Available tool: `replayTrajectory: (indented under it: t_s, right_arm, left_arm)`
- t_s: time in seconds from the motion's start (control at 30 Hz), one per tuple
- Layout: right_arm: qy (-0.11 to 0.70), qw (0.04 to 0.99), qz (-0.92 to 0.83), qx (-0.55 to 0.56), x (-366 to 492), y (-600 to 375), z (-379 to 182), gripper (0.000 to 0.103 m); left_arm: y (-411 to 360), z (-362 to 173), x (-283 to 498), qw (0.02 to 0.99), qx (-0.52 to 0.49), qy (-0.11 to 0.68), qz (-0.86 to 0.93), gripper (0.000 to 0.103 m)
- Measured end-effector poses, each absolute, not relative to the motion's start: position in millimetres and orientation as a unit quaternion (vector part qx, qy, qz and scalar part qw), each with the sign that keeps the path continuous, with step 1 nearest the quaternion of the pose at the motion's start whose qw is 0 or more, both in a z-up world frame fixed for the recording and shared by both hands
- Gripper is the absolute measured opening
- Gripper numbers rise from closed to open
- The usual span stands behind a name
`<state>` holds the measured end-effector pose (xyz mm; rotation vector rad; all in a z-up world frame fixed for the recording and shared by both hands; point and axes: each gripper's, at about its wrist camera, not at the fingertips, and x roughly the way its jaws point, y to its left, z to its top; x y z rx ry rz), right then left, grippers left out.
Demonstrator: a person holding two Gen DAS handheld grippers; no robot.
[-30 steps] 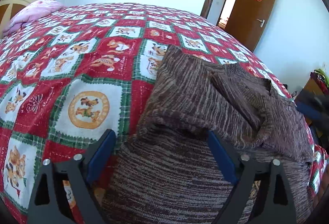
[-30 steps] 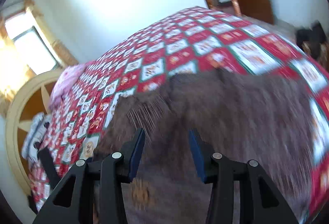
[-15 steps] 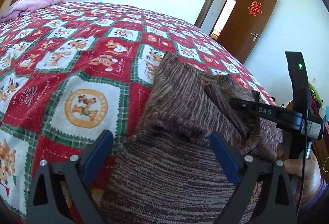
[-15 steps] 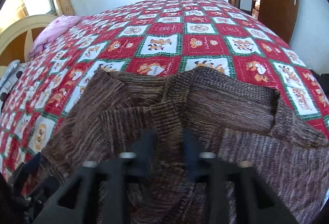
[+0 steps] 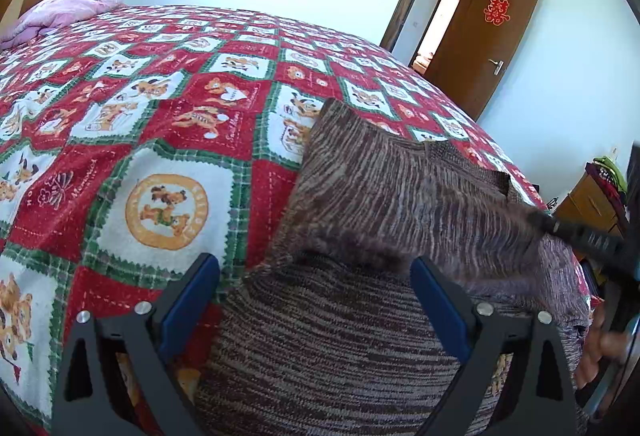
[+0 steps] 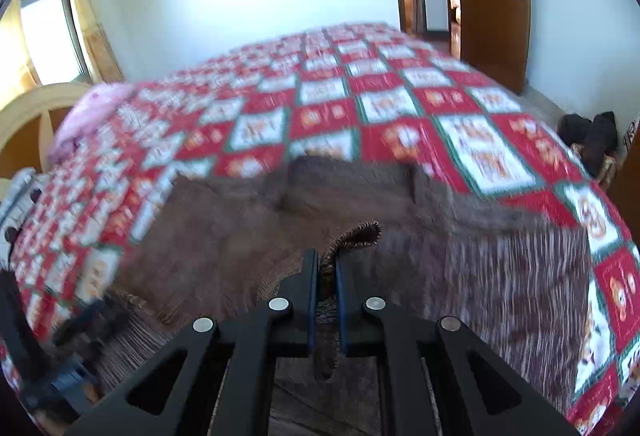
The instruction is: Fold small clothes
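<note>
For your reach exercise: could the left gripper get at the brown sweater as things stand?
Probably yes: the left gripper is open with the brown sweater lying directly between and ahead of its fingers, nothing in between.

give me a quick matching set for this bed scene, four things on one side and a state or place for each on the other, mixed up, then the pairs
Things:
1. right tool
2. left tool
3. pink pillow
4. brown door

States or places:
A. at the far end of the bed
B. standing ajar
C. shut on a fold of the brown knit garment
D. open, over the garment's near edge

Pairs: 1-C, 2-D, 3-A, 4-B
</note>
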<state>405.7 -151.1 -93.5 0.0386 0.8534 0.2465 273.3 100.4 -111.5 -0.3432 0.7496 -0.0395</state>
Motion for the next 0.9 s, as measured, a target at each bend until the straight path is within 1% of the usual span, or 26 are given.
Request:
replayTrajectory:
  t_s: [0.07, 0.13, 0.27, 0.37, 0.53, 0.63, 0.67, 0.77, 0.87, 0.9]
  right_arm:
    - [0.439, 0.892, 0.107, 0.01, 405.7, -154.8, -108.6, 0.008]
    - [0.448, 0.891, 0.078, 0.009, 401.5, -163.3, -113.4, 0.008]
    - [0.416, 0.904, 0.048, 0.08, 377.5, -193.1, -93.4, 0.008]
    - [0.399, 0.91, 0.074, 0.086, 358.4, -186.8, -81.5, 0.008]
    - [0.423, 0.895, 0.14, 0.026, 354.6, -144.9, -96.0, 0.009]
    - [0.474, 0.866, 0.154, 0.032, 363.8, -139.2, -122.8, 0.009]
    - [0.469, 0.868, 0.158, 0.041, 360.8, -142.8, -122.5, 0.009]
    - [0.495, 0.847, 0.179, 0.074, 357.5, -156.9, -122.1, 0.009]
    - [0.51, 0.835, 0.195, 0.068, 354.3, -162.6, -115.0, 0.009]
    - [0.5, 0.841, 0.193, 0.065, 354.0, -165.7, -107.3, 0.009]
  left_arm:
    - [99.6, -111.5, 273.8, 0.916, -0.164, 0.366, -0.017, 0.099]
    - [99.2, -111.7, 273.9, 0.916, -0.162, 0.366, -0.016, 0.099]
    - [98.2, -111.7, 273.9, 0.916, -0.16, 0.367, -0.015, 0.099]
    - [97.8, -111.8, 273.6, 0.916, -0.16, 0.367, -0.015, 0.099]
    - [97.8, -111.9, 273.8, 0.916, -0.159, 0.369, -0.015, 0.099]
    - [97.6, -111.9, 273.8, 0.916, -0.159, 0.369, -0.014, 0.099]
    - [97.6, -111.8, 273.9, 0.916, -0.159, 0.369, -0.014, 0.099]
    - [97.1, -111.7, 273.7, 0.916, -0.157, 0.369, -0.013, 0.099]
    - [91.0, -107.1, 275.2, 0.915, -0.136, 0.38, -0.001, 0.099]
    - [88.1, -101.8, 273.2, 0.917, -0.135, 0.376, -0.005, 0.099]
